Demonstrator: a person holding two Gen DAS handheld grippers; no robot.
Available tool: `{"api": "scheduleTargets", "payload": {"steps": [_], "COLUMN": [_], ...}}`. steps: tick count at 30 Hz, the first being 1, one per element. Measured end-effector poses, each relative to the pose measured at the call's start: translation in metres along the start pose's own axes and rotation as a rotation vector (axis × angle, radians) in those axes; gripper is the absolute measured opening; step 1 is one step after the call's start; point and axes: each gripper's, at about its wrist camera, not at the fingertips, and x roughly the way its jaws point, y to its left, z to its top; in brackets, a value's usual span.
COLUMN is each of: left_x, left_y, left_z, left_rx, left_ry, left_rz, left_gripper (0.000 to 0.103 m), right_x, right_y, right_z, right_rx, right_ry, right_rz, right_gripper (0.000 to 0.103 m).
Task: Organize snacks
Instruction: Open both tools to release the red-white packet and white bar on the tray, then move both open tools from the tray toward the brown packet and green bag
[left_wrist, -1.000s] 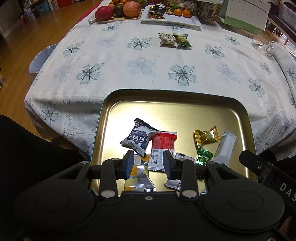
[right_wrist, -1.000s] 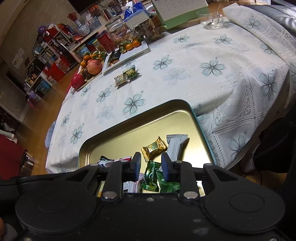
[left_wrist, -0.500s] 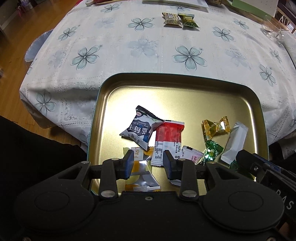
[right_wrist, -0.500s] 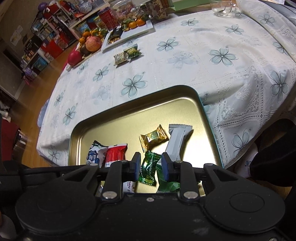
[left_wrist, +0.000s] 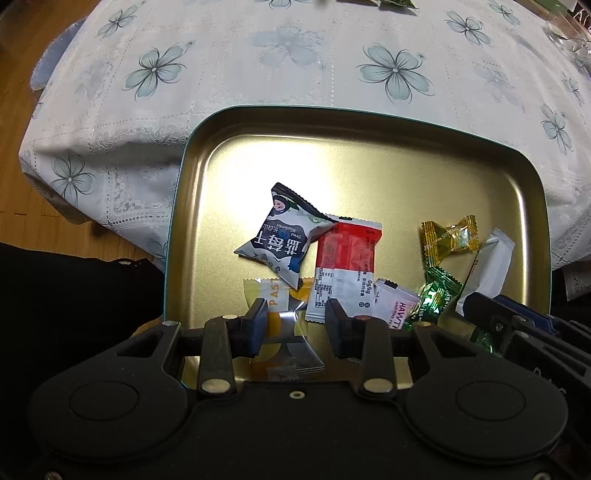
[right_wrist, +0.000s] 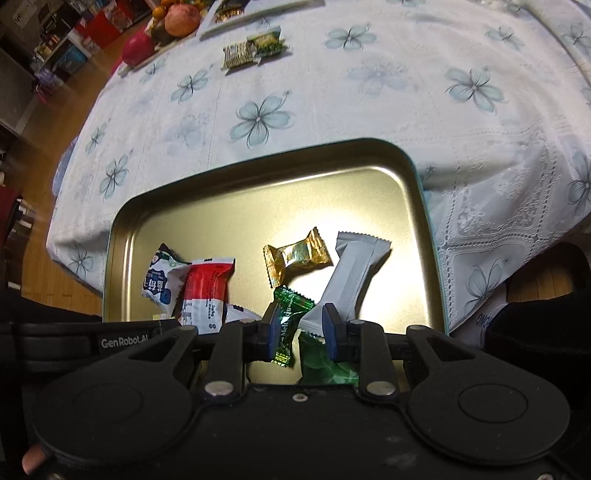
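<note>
Both grippers have dropped closer to the gold tray since the earlier frames; table clutter has slid out of the top of both views, snacks look bigger. Tray sits at the near edge of the floral tablecloth.

Left gripper hangs over the yellow-and-silver packet, jaws partly apart and straddling it, pads not pressing, nothing held. Right gripper has a narrow gap; the dark green candy stands between its jaws against the left pad, a second green packet below. Squeezed or not: cannot tell.

Snacks in tray: blue-white pouch, red-white bar, gold candy, white bar. Two more packets lie well apart on the cloth.

Judgement: pick phase. Lower straight down, centre each wrapper's body between the pads, not the crimped tail. Right side is crowded, so avoid catching both green wrappers together. Foil is slippery; close firmly before lifting.
</note>
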Motion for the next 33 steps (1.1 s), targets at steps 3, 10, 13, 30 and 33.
{"api": "scheduleTargets", "payload": {"steps": [3,10,13,30,33], "left_x": [0.002,0.001,-0.003,-0.019,-0.018], "left_y": [0.003,0.005,0.006,0.019,0.018], "left_z": [0.01,0.04,0.057,0.182,0.199], "left_rx": [0.003,0.014,0.013,-0.142,-0.159], "left_ry": [0.049,0.182,0.192,-0.019,-0.063], "left_rz": [-0.023,-0.09,-0.095,-0.074,-0.058], "left_gripper": [0.043,0.043,0.043,0.043,0.043], "right_x": [0.008,0.012,0.013,0.02,0.026], "right_y": [0.001,0.016,0.022,0.037,0.04], "right_z": [0.012,0.046,0.064,0.206,0.23], "right_rx": [0.001,-0.049,-0.054,0.05,0.054], "right_ry": [0.072,0.197,0.256,0.067,0.011], "right_rz": [0.008,0.013,0.041,0.025,-0.004], "right_gripper": [0.027,0.027,0.027,0.031,0.032]}}
